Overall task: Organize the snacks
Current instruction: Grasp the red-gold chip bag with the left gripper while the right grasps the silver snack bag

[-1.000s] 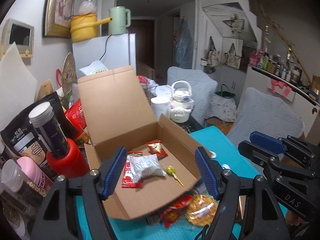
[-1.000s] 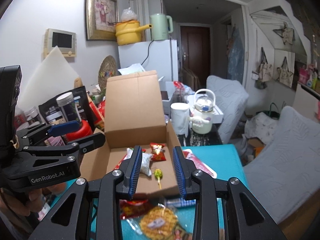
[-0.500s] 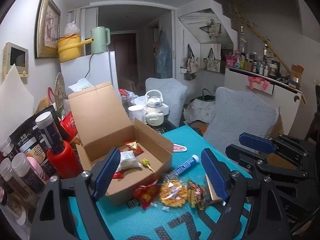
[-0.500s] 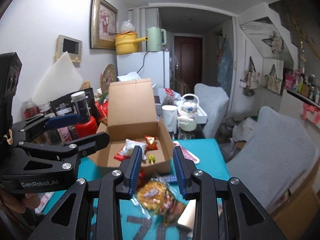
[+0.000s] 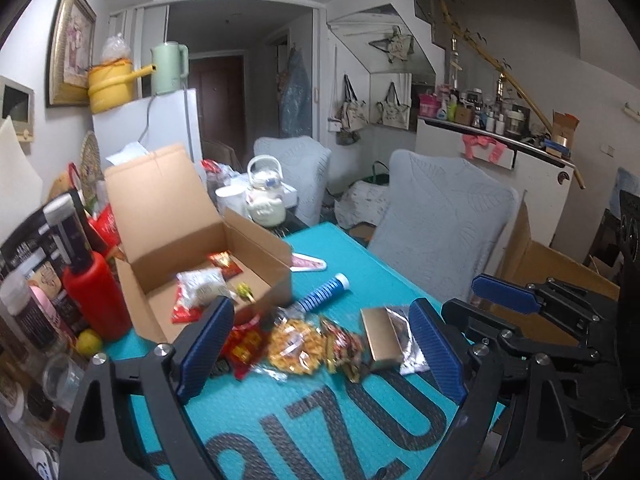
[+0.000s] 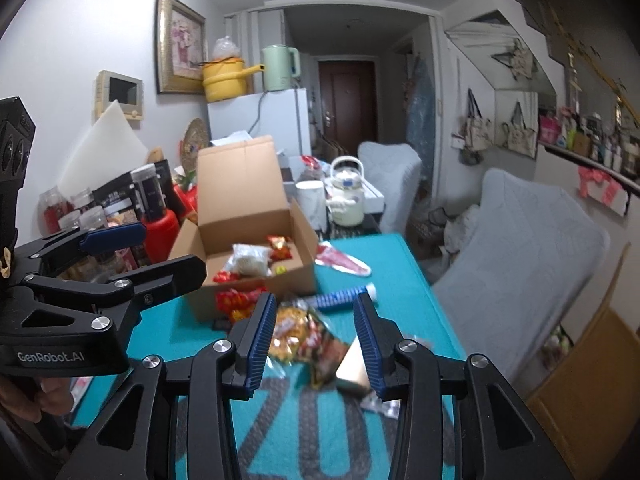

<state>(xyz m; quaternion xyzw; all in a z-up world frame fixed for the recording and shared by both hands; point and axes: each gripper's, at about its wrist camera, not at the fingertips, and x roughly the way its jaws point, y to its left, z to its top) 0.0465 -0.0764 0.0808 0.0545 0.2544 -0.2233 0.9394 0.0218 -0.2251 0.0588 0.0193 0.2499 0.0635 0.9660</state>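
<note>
Teal mat (image 5: pixel 320 420) | cardboard box (image 5: pixel 256 248): snack packets (image 5: pixel 202 286) | both tongs empty, opening

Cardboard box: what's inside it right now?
Inside the cardboard box: a white packet, a red packet behind it, another red wrapper partly under the white one, a small yellow-green sweet. The near wall hides the front floor.

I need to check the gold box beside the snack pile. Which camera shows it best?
The left wrist view: the gold box lies sharp and whole on the teal mat. In the right wrist view it is blurred and partly hidden behind a gripper finger.
</note>
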